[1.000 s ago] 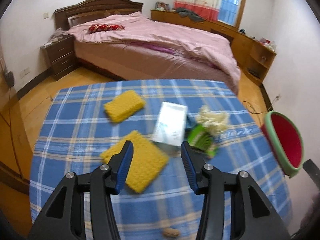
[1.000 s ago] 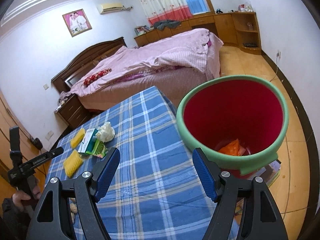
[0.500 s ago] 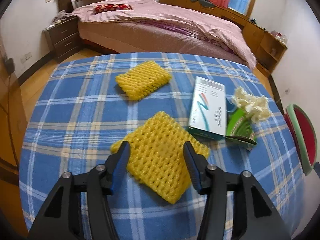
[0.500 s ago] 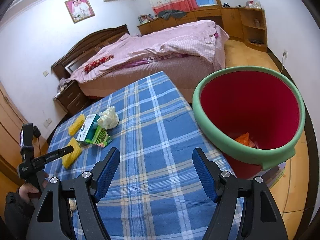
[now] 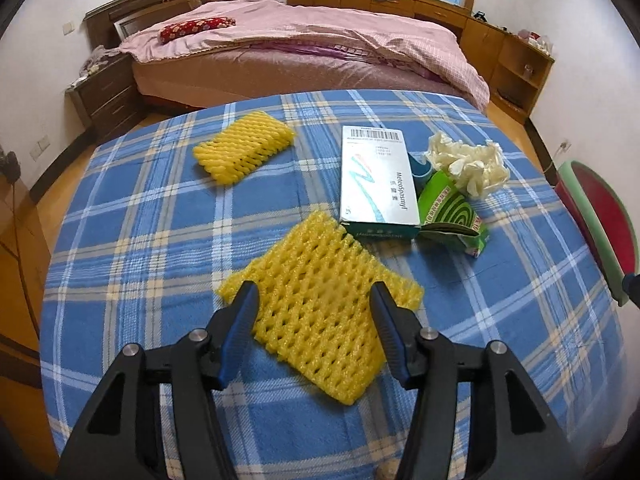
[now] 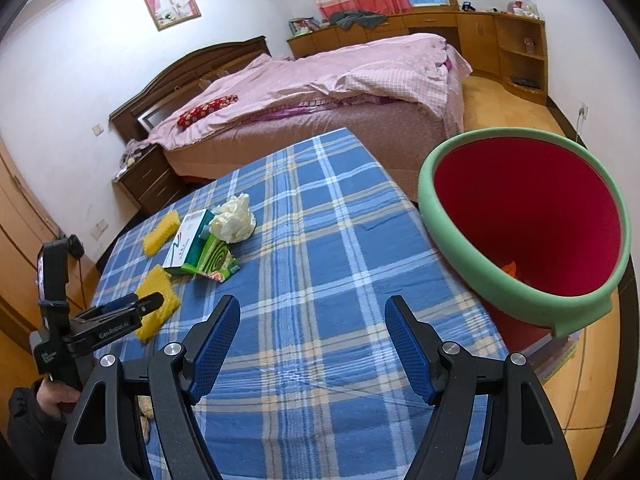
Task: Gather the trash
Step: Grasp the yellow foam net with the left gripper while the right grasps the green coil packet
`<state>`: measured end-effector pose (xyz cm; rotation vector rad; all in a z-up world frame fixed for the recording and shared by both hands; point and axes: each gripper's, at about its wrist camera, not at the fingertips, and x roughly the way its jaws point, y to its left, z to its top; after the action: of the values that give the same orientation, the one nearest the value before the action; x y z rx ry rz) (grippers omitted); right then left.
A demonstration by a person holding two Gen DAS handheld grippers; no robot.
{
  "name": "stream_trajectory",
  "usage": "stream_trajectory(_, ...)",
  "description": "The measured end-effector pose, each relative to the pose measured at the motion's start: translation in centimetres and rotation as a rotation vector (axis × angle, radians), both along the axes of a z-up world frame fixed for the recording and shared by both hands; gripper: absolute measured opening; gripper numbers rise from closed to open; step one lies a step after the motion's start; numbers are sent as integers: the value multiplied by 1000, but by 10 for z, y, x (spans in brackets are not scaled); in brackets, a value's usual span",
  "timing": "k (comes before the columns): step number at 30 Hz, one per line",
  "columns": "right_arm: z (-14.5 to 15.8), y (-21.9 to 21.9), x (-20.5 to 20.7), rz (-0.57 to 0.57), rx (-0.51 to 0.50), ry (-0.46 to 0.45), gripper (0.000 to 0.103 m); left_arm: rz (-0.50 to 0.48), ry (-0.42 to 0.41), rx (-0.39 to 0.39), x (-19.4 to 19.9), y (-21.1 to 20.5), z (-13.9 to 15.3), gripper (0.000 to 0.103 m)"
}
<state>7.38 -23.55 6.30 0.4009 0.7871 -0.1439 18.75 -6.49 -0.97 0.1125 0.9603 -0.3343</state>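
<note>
- Nearest, the left hand-held gripper (image 5: 314,300) straddles the near yellow foam net (image 5: 320,312) on the plaid-covered counter (image 5: 140,240); its jaws are closing, the net between them, though whether the pads press it is hard to tell.
- Low at the frame edge, a small tan scrap (image 6: 146,410) is half hidden behind the gripper bodies.
- Right hand-held gripper (image 6: 312,344) hangs wide open over bare cloth, holding nothing.
- Beyond lie a white-and-teal box (image 5: 376,184), a green carton (image 5: 452,212) touching it, and crumpled cream gloves (image 5: 466,164).
- A second foam net (image 5: 244,152) lies well apart.
- Off the counter's right edge stands the red bin with green rim (image 6: 528,232); something orange inside is mostly hidden.
</note>
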Motion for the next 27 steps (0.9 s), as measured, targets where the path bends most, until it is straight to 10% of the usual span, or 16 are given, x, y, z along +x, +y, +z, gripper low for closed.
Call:
stream_trajectory(9, 2, 19, 12, 51, -17, 5, 76, -19, -20, -25, -21, -3, 4, 19)
stream_trajectory(27, -11, 58, 54, 191, -46, 37, 77, 201, -89, -227, -7, 71, 43, 17)
